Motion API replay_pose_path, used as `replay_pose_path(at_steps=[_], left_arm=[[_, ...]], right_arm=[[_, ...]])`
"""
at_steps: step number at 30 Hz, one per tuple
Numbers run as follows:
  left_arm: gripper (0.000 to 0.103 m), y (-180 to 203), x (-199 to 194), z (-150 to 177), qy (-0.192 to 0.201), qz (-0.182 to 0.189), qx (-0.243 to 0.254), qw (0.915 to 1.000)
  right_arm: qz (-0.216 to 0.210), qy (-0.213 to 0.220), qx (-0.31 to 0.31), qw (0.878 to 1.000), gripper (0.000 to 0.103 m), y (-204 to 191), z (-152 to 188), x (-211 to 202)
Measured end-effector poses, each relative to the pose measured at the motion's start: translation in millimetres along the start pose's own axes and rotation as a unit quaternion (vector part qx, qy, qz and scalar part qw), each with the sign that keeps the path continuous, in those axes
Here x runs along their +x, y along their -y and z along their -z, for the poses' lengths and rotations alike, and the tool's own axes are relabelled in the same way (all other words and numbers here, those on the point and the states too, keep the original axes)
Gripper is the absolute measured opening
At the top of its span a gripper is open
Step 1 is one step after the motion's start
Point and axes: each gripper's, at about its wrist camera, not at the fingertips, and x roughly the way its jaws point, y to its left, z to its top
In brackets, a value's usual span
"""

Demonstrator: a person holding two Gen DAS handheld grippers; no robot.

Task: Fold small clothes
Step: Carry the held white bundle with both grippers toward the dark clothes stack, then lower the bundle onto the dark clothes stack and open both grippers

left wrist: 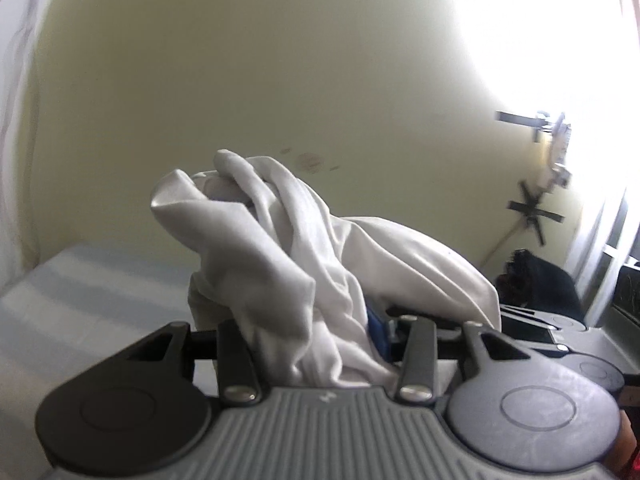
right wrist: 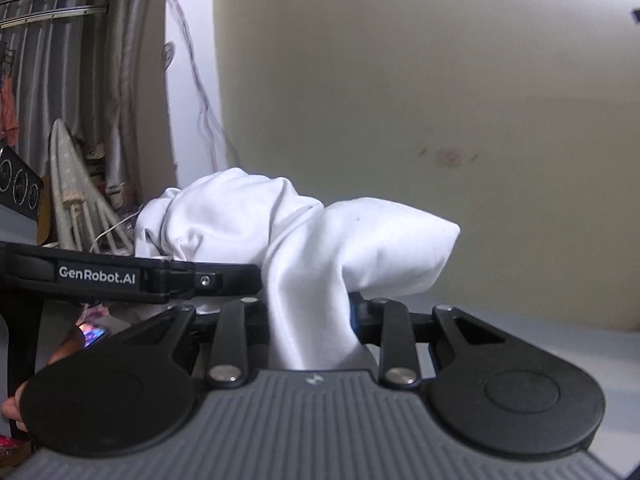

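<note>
In the left wrist view we have the garment point(left wrist: 288, 248) bunched at centre frame, rising out of the left hand-held gripper point(left wrist: 320, 344) at the bottom edge. Behind it stands the wall point(left wrist: 240, 80); the bed point(left wrist: 80, 300) lies at lower left. At right, a window point(left wrist: 540, 40) fills the upper corner. In the right wrist view we see the cloth draped over the right hand-held gripper point(right wrist: 312, 336) at centre, the other gripper's bar point(right wrist: 120, 276) crossing from the left edge, curtains point(right wrist: 60, 80) at upper left.
</note>
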Motion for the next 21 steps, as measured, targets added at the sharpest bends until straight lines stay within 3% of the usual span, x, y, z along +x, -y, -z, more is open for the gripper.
replay_pose_path(at_steps=[7, 14, 18, 21], left_arm=[[0.039, 112, 66, -49, -0.014, 0.106, 0.042, 0.9933], [0.040, 257, 189, -88, -0.075, 0.232, 0.039, 0.9691], [0.043, 305, 277, -81, -0.125, 0.239, 0.028, 0.9625], [0.057, 323, 346, -56, -0.168, 0.185, 0.033, 0.9676]], right_arm=[[0.107, 0.034, -0.002, 0.994, 0.032, 79, -30, -85], [0.246, 0.059, 0.028, 0.967, 0.032, 207, -67, -189], [0.293, 0.056, 0.069, 0.952, 0.032, 281, -58, -207], [0.309, 0.037, 0.139, 0.940, 0.039, 340, -26, -197]])
